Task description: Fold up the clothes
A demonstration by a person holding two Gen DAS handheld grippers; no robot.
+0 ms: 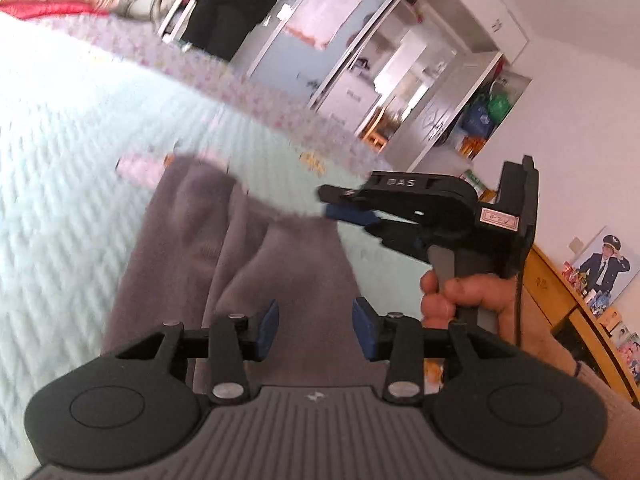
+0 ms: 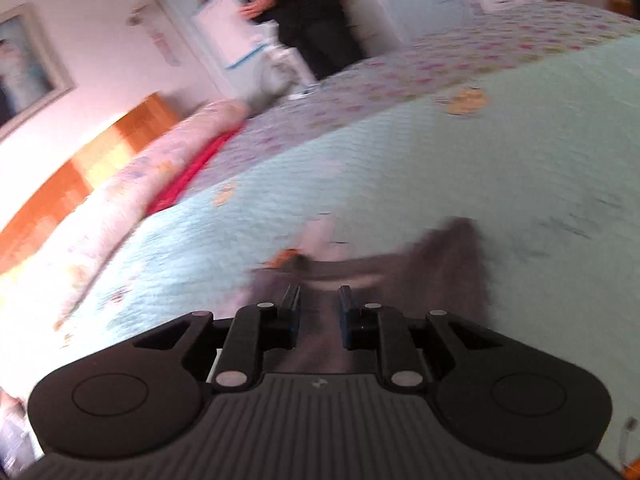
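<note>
Spread across both views: a pale mint-green quilted bedspread (image 1: 80, 140) with a floral-print border, covering the bed. Lying on it, a grey soft-knit garment (image 1: 240, 248), long and rumpled, lengthwise ridges running away from the left wrist camera, its far end bunched and lifted toward the right. Just beyond that far end, a small pink scrap of fabric (image 1: 138, 168), too blurred to identify. In the background, a person in dark clothes (image 1: 240, 4) standing beside the bed.

Left tool (image 1: 316, 330): blue pads moderately apart over the near part of the grey garment, cloth visible in the gap, no clear pinch on it. Right tool (image 1: 340, 210), held in a hand (image 1: 468, 300) and seen side-on in the left view: tips at the garment's lifted far edge, apparently drawing it up. In the right wrist view, right tool (image 2: 319, 310) jaws narrowly apart with grey cloth between and below them; blur too heavy to tell whether the pads actually press the fabric.

Judged from this: folding barely begun. Garment not yet flat or squared, no clean crease visible. Left to do: smoothing, folding over, tidying the stack.
</note>
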